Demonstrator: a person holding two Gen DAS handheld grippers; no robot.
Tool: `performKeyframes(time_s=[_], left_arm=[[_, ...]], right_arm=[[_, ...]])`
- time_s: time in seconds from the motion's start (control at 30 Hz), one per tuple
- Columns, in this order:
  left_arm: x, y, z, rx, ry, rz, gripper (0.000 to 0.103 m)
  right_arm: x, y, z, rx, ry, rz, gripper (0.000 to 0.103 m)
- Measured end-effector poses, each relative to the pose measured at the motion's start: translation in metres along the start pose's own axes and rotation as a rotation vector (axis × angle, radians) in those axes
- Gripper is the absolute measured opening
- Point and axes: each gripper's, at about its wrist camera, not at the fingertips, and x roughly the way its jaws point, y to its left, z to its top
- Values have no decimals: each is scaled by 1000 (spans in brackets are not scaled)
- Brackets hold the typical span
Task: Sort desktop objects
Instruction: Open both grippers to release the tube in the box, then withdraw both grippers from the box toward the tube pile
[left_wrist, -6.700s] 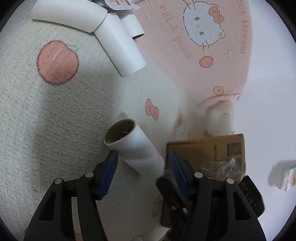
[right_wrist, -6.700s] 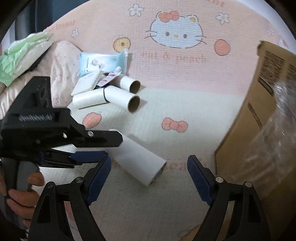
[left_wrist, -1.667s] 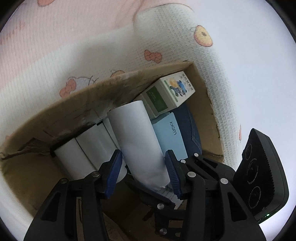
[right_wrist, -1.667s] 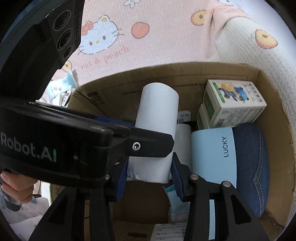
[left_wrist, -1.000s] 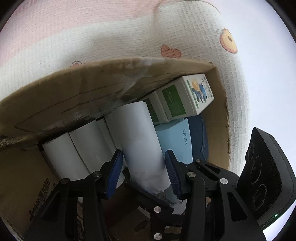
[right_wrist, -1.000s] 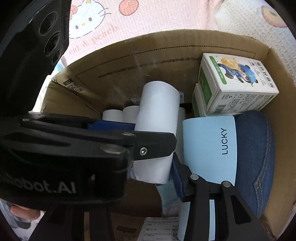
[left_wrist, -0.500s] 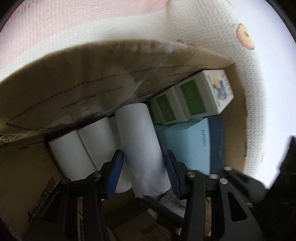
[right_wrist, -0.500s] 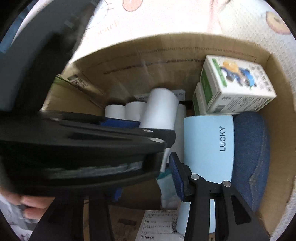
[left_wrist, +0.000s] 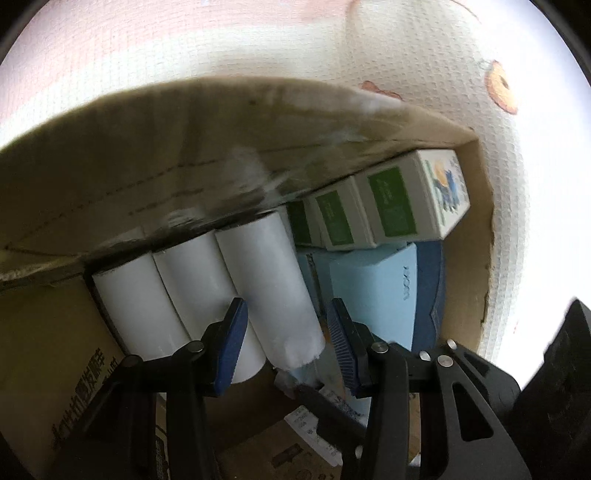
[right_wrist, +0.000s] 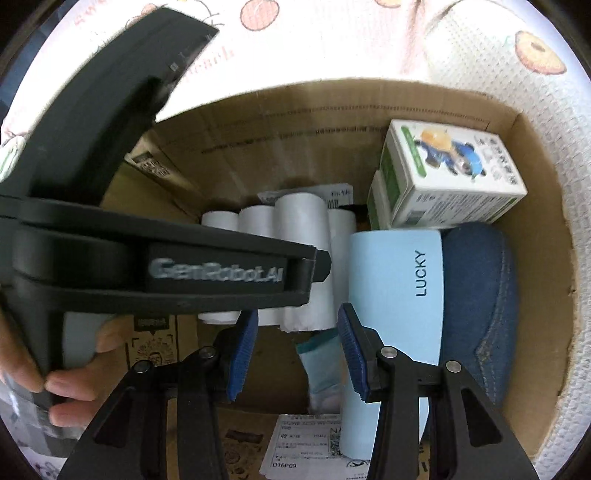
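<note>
A white paper roll (left_wrist: 269, 288) lies in the cardboard box (left_wrist: 184, 147) on top of other white rolls (left_wrist: 140, 306). My left gripper (left_wrist: 286, 343) is open, its blue pads just apart from the roll's near end. The roll also shows in the right wrist view (right_wrist: 303, 258), in a row with the others. My right gripper (right_wrist: 295, 354) is open and empty above the box, behind the left gripper's body (right_wrist: 147, 258).
The box (right_wrist: 535, 258) also holds green-and-white cartons (right_wrist: 443, 188), a light blue "LUCKY" item (right_wrist: 395, 295), a denim item (right_wrist: 480, 302) and a small teal packet (right_wrist: 321, 362). A patterned blanket (left_wrist: 406, 55) lies around the box.
My left gripper lowered the roll onto the other rolls in the box and opened off it. The right gripper opened too and drew back a little.
</note>
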Motion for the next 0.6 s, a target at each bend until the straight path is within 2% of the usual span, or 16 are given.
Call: performKeyframes(time_s=[0.03, 0.1, 0.17, 0.2, 0.27, 0.4, 0.6], left_arm=[[-4, -2, -2, 14, -18, 4, 48], [-10, -5, -5, 30, -50, 18, 25], [-16, -8, -7, 61, -71, 31, 13], [-18, -10, -8, 78, -80, 37, 10], [-20, -12, -9, 105, -87, 41, 9], [-30, -12, -12, 131, -113, 34, 8], [-71, -21, -20, 247, -251, 67, 7]], right_arm=[[1, -3, -1, 6, -2, 4, 42], [0, -6, -1, 15, -12, 12, 41], [1, -9, -1, 23, -23, 6, 28], [1, -11, -1, 27, -25, 8, 27], [2, -13, 0, 30, -26, 21, 20], [4, -11, 4, 17, -26, 8, 20], [7, -15, 13, 35, -27, 1, 20]])
